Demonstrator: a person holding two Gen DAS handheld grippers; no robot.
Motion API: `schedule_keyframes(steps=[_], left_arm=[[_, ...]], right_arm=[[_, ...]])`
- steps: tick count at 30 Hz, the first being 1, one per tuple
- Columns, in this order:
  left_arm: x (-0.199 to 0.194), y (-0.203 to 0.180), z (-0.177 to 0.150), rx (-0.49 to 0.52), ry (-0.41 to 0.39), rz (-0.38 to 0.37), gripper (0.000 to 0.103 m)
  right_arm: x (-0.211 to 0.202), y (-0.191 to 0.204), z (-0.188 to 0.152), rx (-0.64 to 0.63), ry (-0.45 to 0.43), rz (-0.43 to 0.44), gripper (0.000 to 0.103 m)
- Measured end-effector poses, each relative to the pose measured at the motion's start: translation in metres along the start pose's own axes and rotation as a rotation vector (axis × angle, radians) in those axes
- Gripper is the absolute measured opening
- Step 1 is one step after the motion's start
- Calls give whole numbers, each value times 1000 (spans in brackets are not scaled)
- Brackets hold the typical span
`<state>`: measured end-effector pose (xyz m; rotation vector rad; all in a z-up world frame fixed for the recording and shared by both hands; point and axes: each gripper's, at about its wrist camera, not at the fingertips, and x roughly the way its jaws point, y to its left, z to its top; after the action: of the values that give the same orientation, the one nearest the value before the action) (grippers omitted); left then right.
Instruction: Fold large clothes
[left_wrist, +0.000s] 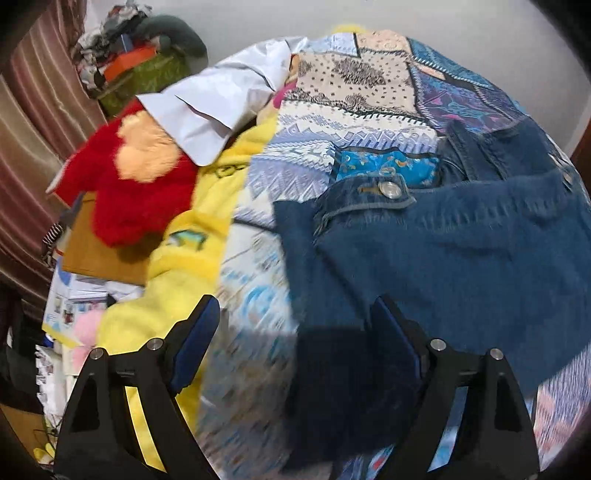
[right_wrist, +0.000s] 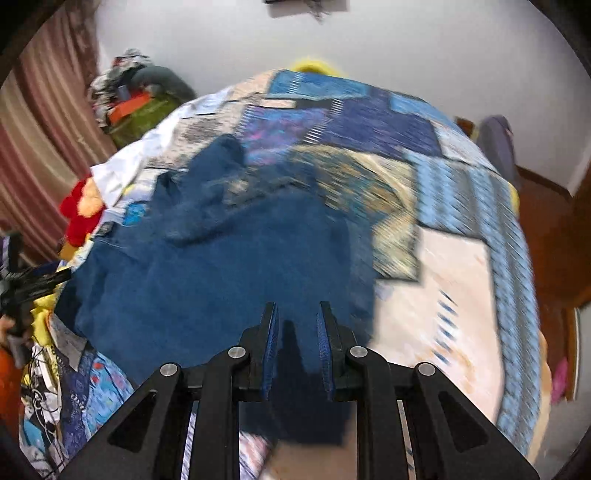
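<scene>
Bed (right_wrist: 461, 280) fills most of both views, covered w/ a patchwork quilt (left_wrist: 325, 122) in blue, cream and purple blocks. Sitting on the quilt are the jeans (left_wrist: 461, 251), dark blue denim, spread across the middle of the bed; waistband w/ a metal button (left_wrist: 390, 189) shows in the left wrist view, pointing toward the far side. In the right wrist view the denim is a big blurry blue patch (right_wrist: 207, 280) running right up under the fingers.

Left of the bed there's a yellow plush blanket (left_wrist: 184, 266), a red fuzzy toy (left_wrist: 133, 199) on top of it w/ a peach patch, and a white shirt (left_wrist: 207, 110) draped at the quilt's far left corner. Striped curtain (left_wrist: 33, 122) behind, plus a pile of stuff against the wall.

Left gripper (left_wrist: 295, 325): fingers spread wide, nothing between them, hovering over the jeans' near edge. Right gripper (right_wrist: 297, 332): fingers narrow w/ a small gap, above the denim; can't tell if any fabric is pinched.
</scene>
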<state>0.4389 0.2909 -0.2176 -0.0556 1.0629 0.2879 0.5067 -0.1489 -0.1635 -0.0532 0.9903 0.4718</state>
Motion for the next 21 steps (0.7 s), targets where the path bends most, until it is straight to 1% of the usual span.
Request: schedule_keyframes(steps=[2,3,4,5,6,7,8,10,12,13,14,15,16,18,21], left_arm=[[16,-4,7,7,18,44,86],[24,-4,9,19,27,71,86],[31,-2,10,26,31,92,89],[34,1,9,30,41,84,92],[37,5,9,22,42,73,93],[37,11,7,8,41,54,93],[35,15,6,1,38,40,93],[29,20,4,1,20,39,94],[20,23,4,3,-4,70,93],[13,26,4,1,-18,118,93],[7,29,3,-4,-33,163,93],[0,35,3,-12,-50,190,93],[-7,41,1,-21,-63,201,93],[-23,53,-3,-47,-84,189,93],[-49,62,-11,-84,-119,145,93]], right_arm=[[19,12,8,-42,16,-9,16],[30,18,11,-65,31,-24,16],[42,21,13,-89,46,-55,16],[49,21,13,-101,54,-82,16],[56,19,12,-109,53,-109,16],[57,16,11,-105,40,-106,16],[56,11,10,-96,28,-96,16],[50,1,7,-71,25,-81,16],[41,-9,4,-52,24,-59,16],[35,-13,2,-46,24,-75,16],[31,-15,1,-48,22,-118,16],[26,-15,-1,-63,21,-179,16],[21,-16,-3,-77,19,-229,16],[12,-20,-7,-85,20,-275,16],[-3,-27,-13,-56,20,-257,16]])
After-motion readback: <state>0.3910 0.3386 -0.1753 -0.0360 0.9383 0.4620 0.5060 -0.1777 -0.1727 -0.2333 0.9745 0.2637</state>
